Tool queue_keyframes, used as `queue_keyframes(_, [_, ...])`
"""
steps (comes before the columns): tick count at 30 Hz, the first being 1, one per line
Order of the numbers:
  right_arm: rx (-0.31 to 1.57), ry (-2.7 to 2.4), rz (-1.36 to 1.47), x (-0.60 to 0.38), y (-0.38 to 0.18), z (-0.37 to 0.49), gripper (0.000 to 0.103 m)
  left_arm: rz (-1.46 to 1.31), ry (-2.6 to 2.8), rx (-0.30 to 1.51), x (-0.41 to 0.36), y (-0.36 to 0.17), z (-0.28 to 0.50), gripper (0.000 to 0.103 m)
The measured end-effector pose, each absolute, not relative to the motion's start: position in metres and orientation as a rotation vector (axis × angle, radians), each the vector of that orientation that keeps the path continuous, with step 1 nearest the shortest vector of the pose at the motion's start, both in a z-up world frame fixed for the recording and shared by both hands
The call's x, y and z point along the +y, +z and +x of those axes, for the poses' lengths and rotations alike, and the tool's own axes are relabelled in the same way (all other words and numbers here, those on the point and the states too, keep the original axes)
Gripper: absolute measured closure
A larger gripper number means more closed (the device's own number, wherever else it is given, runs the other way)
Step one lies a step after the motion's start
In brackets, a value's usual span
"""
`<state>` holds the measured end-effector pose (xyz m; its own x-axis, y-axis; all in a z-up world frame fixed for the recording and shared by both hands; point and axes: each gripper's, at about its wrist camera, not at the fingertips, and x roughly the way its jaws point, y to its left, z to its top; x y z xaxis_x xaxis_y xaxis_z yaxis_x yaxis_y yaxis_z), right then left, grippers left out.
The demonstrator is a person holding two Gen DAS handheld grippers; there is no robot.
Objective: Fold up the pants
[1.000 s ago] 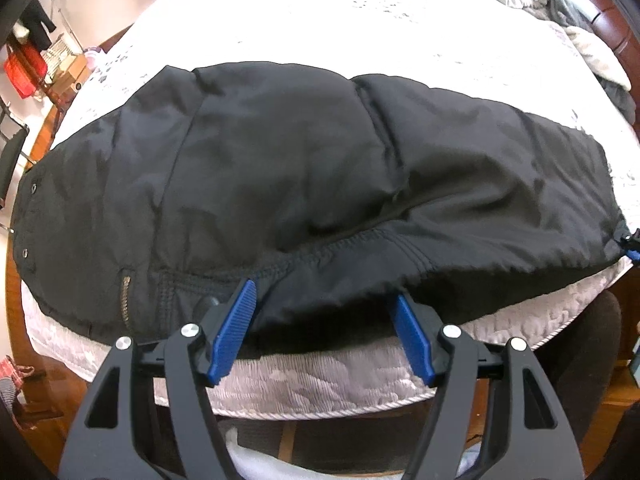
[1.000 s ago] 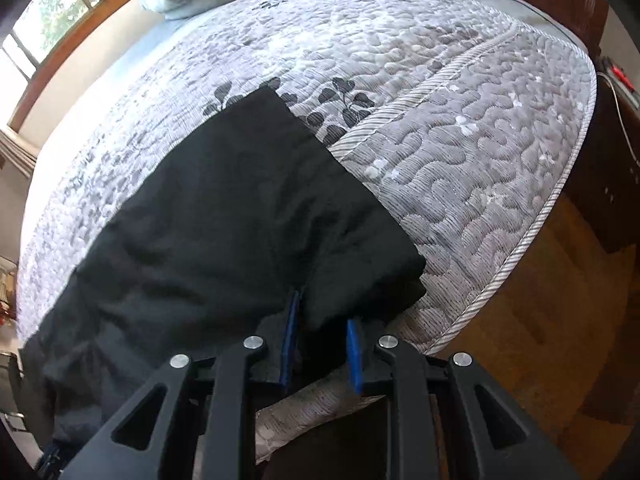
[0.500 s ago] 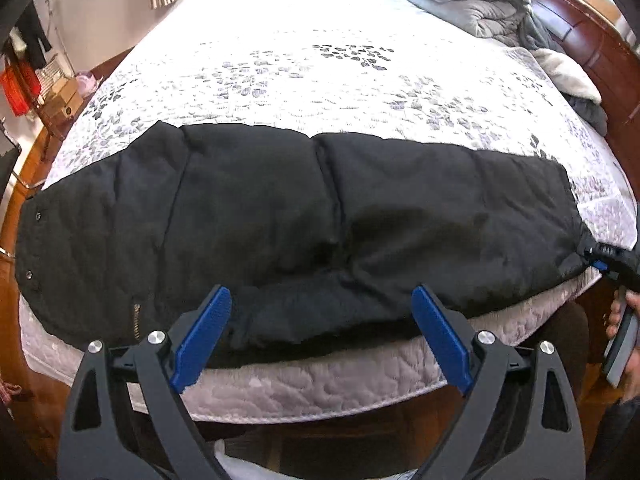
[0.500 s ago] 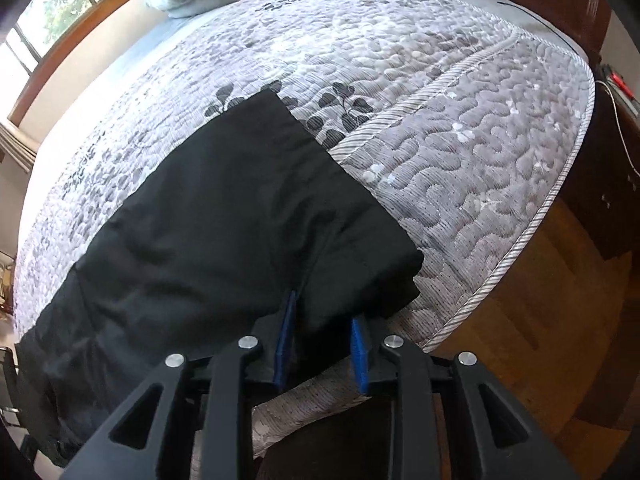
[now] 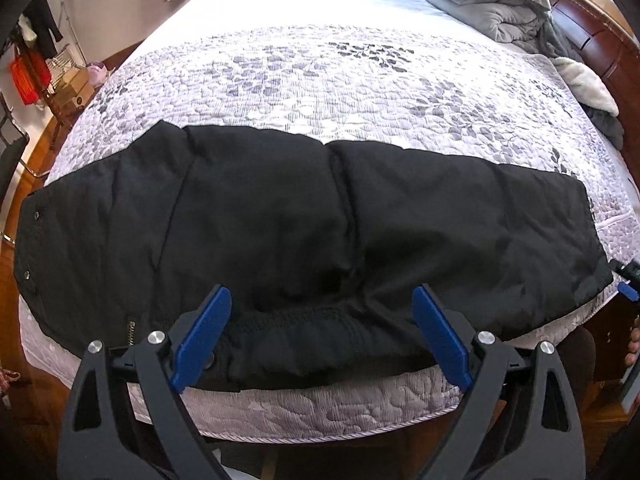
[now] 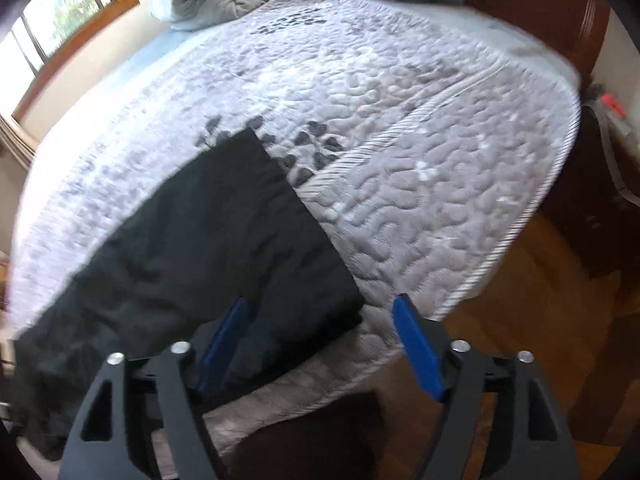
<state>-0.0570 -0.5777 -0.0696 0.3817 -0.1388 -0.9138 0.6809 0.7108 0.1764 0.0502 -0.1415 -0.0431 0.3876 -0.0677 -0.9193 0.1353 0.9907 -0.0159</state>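
Blue-padded fingers (image 5: pixel 202 336) of the left gripper (image 5: pixel 320 336) stand spread wide above the near seam of the black padded pants (image 5: pixel 312 232), pinching nothing. Right gripper (image 6: pixel 324 340) jaws are opening over the leg cuff, pads off the cloth. Pants lie folded lengthwise along the near edge of the grey-white quilted floral bedspread (image 5: pixel 340 76). Grey rumpled duvet (image 5: pixel 500 4) and dark wooden headboard (image 5: pixel 592 36) sit far side; red bag (image 5: pixel 28 76) at left. A second ago both grippers pinched the fabric; the left now sits higher, showing more bed.
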Motion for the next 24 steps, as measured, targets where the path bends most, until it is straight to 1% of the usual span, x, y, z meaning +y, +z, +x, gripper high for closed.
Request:
queue_keyframes(3, [1.074,-0.492,0.669,-0.597,-0.075,-0.053,0.025,0.062,-0.121,1.183,-0.14,-0.051,0.051,0.011])
queue_keyframes(7, [1.136,-0.467,0.611,-0.602,-0.083,-0.039,0.024,0.059,-0.109,1.202,-0.141,-0.06,0.051,0.011])
queue_keyframes(10, [1.187,-0.421,0.617,-0.6,-0.094,-0.031,0.024,0.06,-0.102,1.211,-0.144,-0.066,0.052,0.011])
queue_keyframes(16, [1.275,-0.399,0.569,-0.581,-0.109,-0.024,0.024,0.052,-0.092,1.225,-0.161,-0.072,0.057,0.011])
queue_keyframes(21, [1.302,-0.434,0.438,-0.558,-0.103,-0.019,0.022,0.084,-0.1,1.217,-0.189,-0.074,0.061,0.011])
queue_keyframes(24, [1.322,-0.434,0.36,-0.543,-0.103,-0.014,0.016,0.071,-0.105,1.215,-0.204,-0.076,0.062,0.011])
